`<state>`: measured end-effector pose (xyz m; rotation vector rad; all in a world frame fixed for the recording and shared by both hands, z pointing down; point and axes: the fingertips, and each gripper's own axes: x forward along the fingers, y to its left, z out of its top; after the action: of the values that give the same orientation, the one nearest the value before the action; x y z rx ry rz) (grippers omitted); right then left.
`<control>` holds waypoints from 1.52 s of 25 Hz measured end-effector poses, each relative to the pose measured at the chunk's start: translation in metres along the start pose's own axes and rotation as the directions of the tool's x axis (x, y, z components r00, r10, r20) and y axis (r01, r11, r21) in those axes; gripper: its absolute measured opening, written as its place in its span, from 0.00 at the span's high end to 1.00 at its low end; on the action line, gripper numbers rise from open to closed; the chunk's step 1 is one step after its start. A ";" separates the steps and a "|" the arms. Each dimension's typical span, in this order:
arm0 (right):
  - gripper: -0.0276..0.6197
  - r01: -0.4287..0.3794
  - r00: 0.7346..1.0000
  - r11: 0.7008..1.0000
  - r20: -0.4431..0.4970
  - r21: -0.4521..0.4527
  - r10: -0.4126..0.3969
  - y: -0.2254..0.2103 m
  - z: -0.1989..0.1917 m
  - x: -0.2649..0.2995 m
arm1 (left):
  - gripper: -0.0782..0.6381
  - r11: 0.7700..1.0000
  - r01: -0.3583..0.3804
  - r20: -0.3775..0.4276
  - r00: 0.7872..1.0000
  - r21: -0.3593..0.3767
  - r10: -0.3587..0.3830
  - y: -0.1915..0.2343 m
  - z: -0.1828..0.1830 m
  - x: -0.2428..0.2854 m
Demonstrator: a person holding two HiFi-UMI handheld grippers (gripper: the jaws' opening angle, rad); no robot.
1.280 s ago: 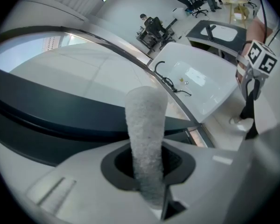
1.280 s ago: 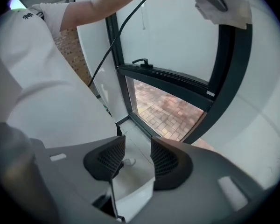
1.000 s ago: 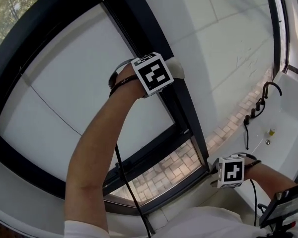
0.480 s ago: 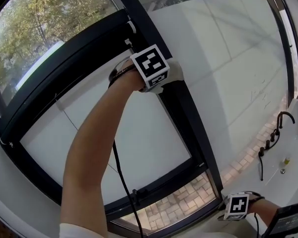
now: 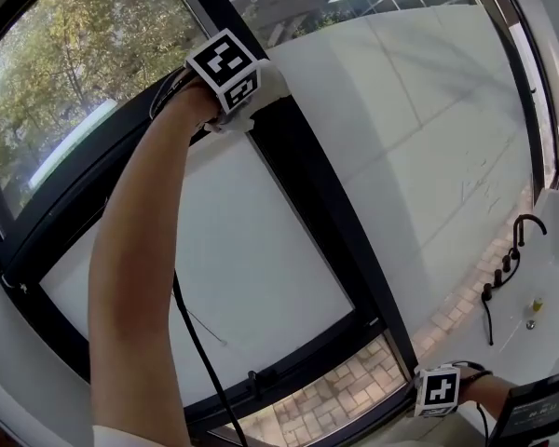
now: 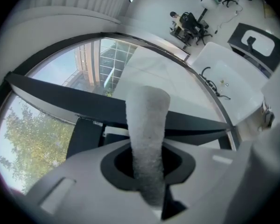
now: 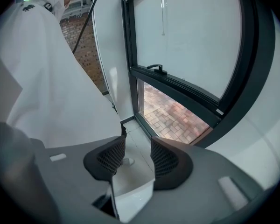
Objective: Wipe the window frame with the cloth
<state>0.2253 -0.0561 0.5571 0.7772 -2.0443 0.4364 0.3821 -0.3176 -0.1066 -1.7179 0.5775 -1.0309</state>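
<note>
In the head view my left gripper (image 5: 253,84) is raised high and holds a white cloth (image 5: 272,80) against the black upright of the window frame (image 5: 312,208). The left gripper view has the cloth (image 6: 147,120) sticking out as a fuzzy roll from between the jaws, which are shut on it, with the dark frame bars (image 6: 60,99) just beyond. My right gripper (image 5: 437,392) hangs low at the bottom right, away from the frame. In the right gripper view its jaws (image 7: 137,157) stand open with nothing between them, facing the lower frame (image 7: 177,85).
A white basin with a black tap (image 5: 524,225) sits at the right. A white outside wall (image 5: 429,128) and brick paving (image 5: 340,387) lie behind the glass. A window handle (image 7: 156,68) sits on the lower sash. A black cable (image 5: 197,343) hangs from my left arm.
My left gripper has slid up and to the left along the frame upright with the cloth in it. The head view has tilted upward. The right gripper stays low.
</note>
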 end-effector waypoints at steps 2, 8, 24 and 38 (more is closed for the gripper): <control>0.69 -0.002 1.000 1.000 -0.003 -0.005 0.002 0.002 0.001 0.005 | 0.76 1.000 -0.010 -0.009 1.000 -0.011 0.009 0.007 -0.003 -0.002; 0.69 0.010 1.000 1.000 0.022 -0.005 -0.010 -0.001 0.009 0.007 | 0.76 0.999 0.003 -0.006 1.000 -0.036 -0.004 0.011 -0.008 -0.003; 0.69 -0.094 0.995 0.982 -0.036 -0.164 0.090 0.005 0.060 0.024 | 0.76 0.915 0.075 0.258 0.965 -0.397 0.033 0.019 -0.030 -0.049; 0.69 -0.209 0.977 0.898 -0.116 -0.388 0.177 0.020 0.126 0.050 | 0.76 0.790 0.032 0.214 0.969 -0.612 0.127 0.038 -0.210 -0.111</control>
<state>0.1134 -0.1302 0.5292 0.3057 -2.0516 0.1438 0.1495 -0.3540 -0.1553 -2.3465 0.8523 -0.5978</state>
